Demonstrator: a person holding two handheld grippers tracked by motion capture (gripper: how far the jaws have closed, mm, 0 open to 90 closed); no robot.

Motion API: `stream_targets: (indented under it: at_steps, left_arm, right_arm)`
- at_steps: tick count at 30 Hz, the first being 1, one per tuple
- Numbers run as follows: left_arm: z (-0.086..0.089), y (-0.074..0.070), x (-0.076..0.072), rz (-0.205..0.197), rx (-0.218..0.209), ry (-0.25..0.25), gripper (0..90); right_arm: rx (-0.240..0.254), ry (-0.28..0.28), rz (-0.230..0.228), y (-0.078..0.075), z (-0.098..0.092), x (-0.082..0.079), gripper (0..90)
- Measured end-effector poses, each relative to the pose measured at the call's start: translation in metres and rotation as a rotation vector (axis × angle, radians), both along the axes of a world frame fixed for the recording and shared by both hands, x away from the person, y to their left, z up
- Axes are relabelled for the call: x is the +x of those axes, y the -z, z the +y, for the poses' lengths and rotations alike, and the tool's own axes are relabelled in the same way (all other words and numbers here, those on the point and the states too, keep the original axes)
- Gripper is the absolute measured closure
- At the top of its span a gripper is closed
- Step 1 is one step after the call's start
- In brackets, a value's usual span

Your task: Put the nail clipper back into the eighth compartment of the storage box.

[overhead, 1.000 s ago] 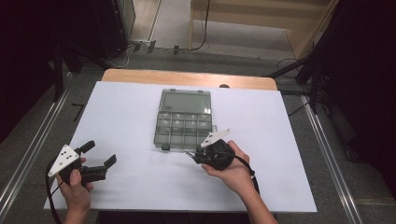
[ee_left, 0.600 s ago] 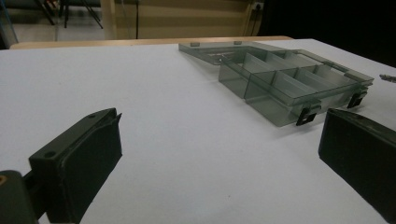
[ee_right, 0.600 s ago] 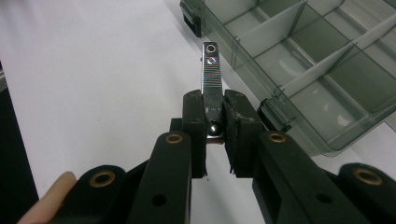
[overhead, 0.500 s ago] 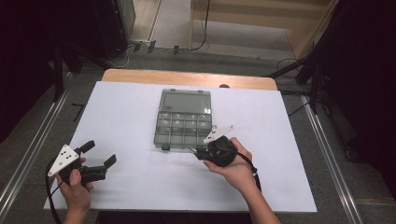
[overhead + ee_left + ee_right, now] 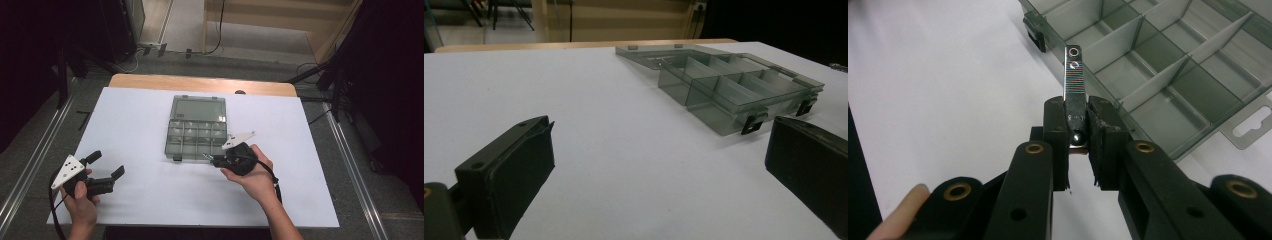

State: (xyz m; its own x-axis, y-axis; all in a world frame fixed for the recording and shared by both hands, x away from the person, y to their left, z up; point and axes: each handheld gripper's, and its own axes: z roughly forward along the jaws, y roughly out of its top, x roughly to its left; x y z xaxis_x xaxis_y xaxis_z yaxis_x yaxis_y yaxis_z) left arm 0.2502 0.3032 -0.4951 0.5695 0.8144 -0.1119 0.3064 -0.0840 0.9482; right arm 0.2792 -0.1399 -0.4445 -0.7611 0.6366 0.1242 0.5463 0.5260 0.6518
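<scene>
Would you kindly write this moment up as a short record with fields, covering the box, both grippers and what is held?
Surface: white table top
Box: clear grey compartment box, lid open and lying flat, visible compartments empty
Right gripper: jaws shut on a small flat metal piece, tip pointing toward the box's near edge
Metal piece: shiny strip with a small hole at its far end
Left gripper: jaws open, holding nothing, on the table's left side, apart from the box

Small shiny metal clip pinched upright, tip over open grey compartment box
</scene>
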Motion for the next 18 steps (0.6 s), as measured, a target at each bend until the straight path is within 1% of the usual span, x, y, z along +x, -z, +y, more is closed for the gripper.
stream_targets:
  at_steps: [11,18]
  left_arm:
    - [0.0002,0.0,0.0001,0.0,-0.001,0.0,0.0]
    - [0.0001,0.0,0.0001,-0.001,-0.005,0.0,0.0]
  right_arm:
    - [0.006,0.022,-0.014,-0.0041,-0.0051,0.0038,81.5]
    - [0.013,0.048,-0.017,-0.006,-0.0076,0.0065,81.5]
